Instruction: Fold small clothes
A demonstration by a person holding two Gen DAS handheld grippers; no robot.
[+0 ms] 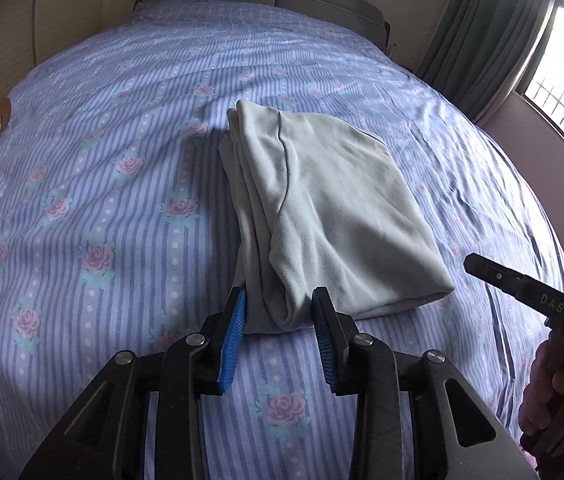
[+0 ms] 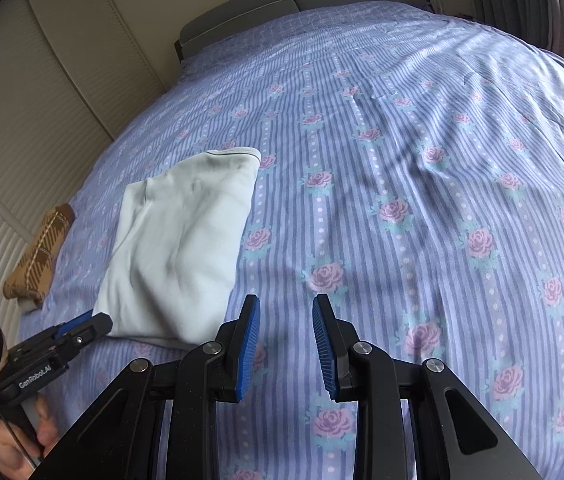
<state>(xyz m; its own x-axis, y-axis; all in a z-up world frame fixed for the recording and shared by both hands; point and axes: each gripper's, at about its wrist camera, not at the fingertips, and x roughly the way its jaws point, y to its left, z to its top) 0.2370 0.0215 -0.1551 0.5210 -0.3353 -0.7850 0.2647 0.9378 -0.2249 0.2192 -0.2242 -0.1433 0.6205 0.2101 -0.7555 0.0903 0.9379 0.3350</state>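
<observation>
Folded pale garment [image 1: 321, 216] lies on the bed [image 1: 102, 184], its near corner between the left gripper [image 1: 280, 312] fingers, which stand apart, unclamped; right gripper [image 2: 285, 312] fingers apart over bare sheet; risk judged: a shallow pinch there would drag the layers open.

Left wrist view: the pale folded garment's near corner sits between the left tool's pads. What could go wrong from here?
1. The pale grey-white folded cotton garment shows several stacked layers at its near corner; the left tool, open around it, may catch only some, so the fold could splay.
2. The right tool hangs open over bare striped rose-print bedsheet, so the far side is unsupported and may drag.
</observation>
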